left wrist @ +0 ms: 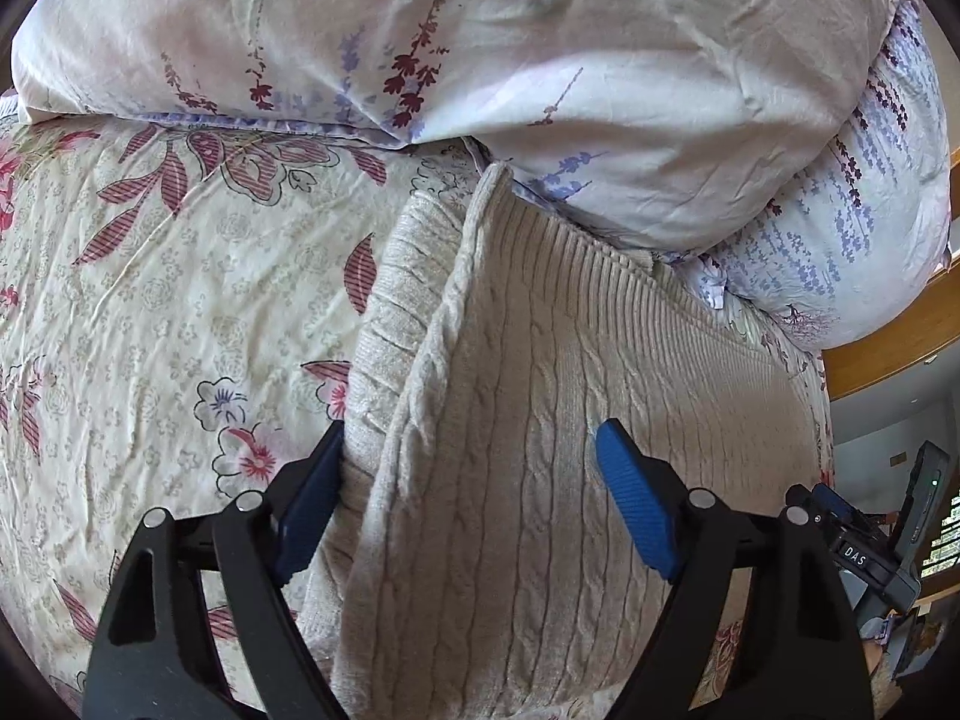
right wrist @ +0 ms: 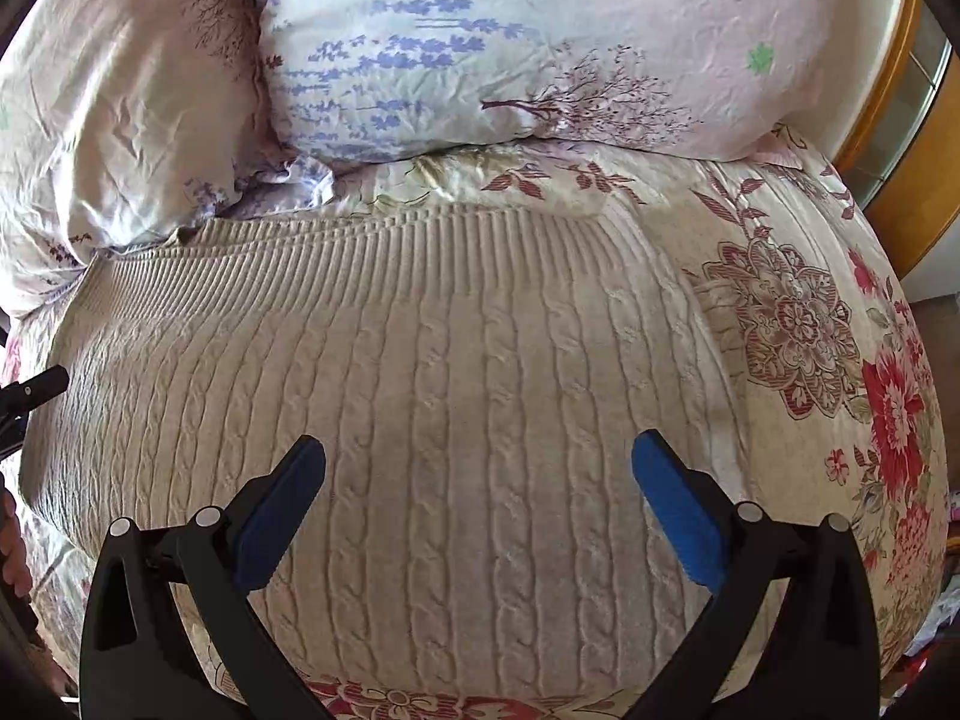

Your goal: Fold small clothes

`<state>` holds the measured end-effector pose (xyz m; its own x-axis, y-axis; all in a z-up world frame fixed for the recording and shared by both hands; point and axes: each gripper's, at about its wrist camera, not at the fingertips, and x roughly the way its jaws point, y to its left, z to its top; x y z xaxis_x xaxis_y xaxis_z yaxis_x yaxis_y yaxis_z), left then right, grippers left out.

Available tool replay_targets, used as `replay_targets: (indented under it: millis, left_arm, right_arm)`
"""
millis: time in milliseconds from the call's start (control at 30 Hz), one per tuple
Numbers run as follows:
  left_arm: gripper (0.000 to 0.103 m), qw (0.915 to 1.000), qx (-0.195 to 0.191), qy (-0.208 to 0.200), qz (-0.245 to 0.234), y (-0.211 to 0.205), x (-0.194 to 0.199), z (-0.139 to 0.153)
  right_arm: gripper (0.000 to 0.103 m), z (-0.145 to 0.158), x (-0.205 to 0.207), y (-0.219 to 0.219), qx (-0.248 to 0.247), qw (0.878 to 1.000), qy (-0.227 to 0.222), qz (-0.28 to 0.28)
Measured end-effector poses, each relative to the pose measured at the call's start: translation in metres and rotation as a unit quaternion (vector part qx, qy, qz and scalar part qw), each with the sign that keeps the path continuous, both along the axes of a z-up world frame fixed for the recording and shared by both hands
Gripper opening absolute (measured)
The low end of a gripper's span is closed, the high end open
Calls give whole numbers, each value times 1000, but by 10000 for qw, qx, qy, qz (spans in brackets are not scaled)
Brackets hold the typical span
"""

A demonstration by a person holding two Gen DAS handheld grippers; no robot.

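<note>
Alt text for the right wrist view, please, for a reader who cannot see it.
A cream cable-knit sweater lies spread flat on a floral bedsheet, ribbed hem toward the pillows at the top. The right gripper hangs above its middle, blue-padded jaws wide open and holding nothing.

**Both grippers wide, angled down**

Left gripper (left wrist: 468,480) tilts steeply down, jaws spread, blue pads (left wrist: 636,510) clear. Right gripper (right wrist: 477,492) points down too, jaws at full stretch, nothing pinched between its pads (right wrist: 672,510).
</note>
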<state>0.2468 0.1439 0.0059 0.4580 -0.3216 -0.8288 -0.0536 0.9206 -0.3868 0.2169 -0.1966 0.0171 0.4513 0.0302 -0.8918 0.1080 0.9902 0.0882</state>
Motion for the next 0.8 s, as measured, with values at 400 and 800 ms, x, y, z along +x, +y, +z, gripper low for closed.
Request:
replay_targets:
  millis: [400, 800]
  left_arm:
    - [66, 9996, -198, -28, 220, 1, 0, -2]
    - [22, 9900, -1198, 49, 747, 17, -7, -12]
  right_arm:
    - [102, -16, 0, 13, -182, 9998, 76, -63]
    - [102, -16, -8, 18, -339, 9989, -329, -30]
